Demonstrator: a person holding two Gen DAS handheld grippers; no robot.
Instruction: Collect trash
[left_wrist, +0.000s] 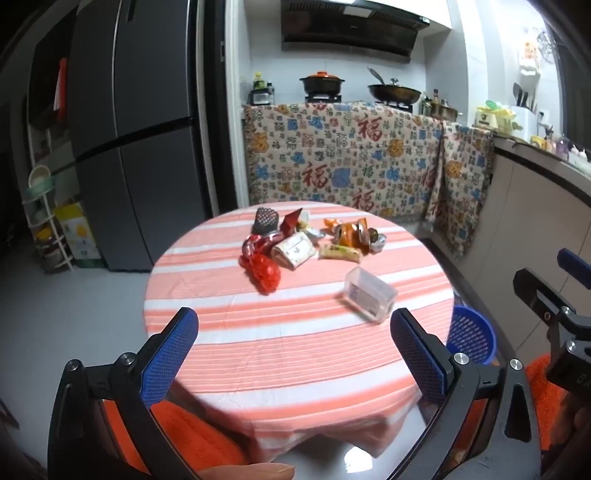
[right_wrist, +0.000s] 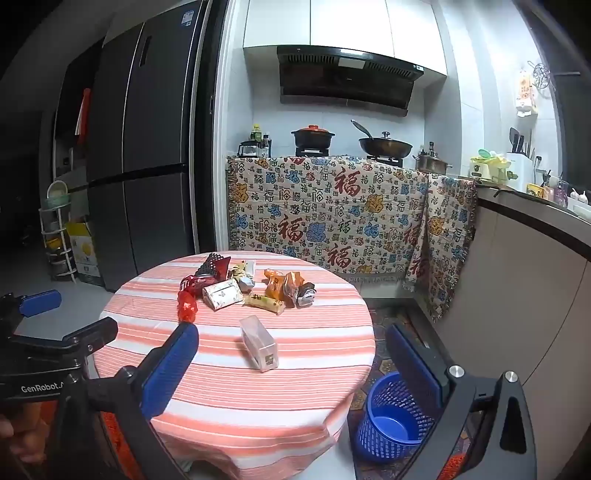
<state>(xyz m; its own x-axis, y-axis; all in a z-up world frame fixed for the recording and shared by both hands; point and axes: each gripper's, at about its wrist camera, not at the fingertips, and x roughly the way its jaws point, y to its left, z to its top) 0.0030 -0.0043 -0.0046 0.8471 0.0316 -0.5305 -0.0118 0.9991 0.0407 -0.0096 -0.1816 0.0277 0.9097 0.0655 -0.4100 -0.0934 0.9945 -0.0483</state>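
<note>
A round bench (left_wrist: 295, 354) under a pink-and-white striped cloth fills the near middle of both views, its cloth hanging over the near edge. Bare grey floor opens to its left up to the fridge (left_wrist: 136, 147); on its right a narrow aisle runs between the bench rim and the cabinet fronts, and there a blue mesh basket (right_wrist: 391, 421) stands on the floor just beside the bench.

The trash pile (left_wrist: 306, 240) lies at the far middle of the bench top: a red net bag (left_wrist: 264, 271) at its left, a cream carton (left_wrist: 293, 251) in the middle, orange wrappers (left_wrist: 351, 230) at the right. A clear plastic box (left_wrist: 369, 293) lies apart, nearer and to the right.

The left gripper (left_wrist: 293, 354) hovers over the near edge, its jaws spread wide and holding nothing; the pile is well ahead of it. The right gripper (right_wrist: 291, 369) is likewise spread and empty, with the clear box (right_wrist: 258, 343) near, ahead between its blue pads (right_wrist: 168, 369), and the basket just behind its right finger.
</note>
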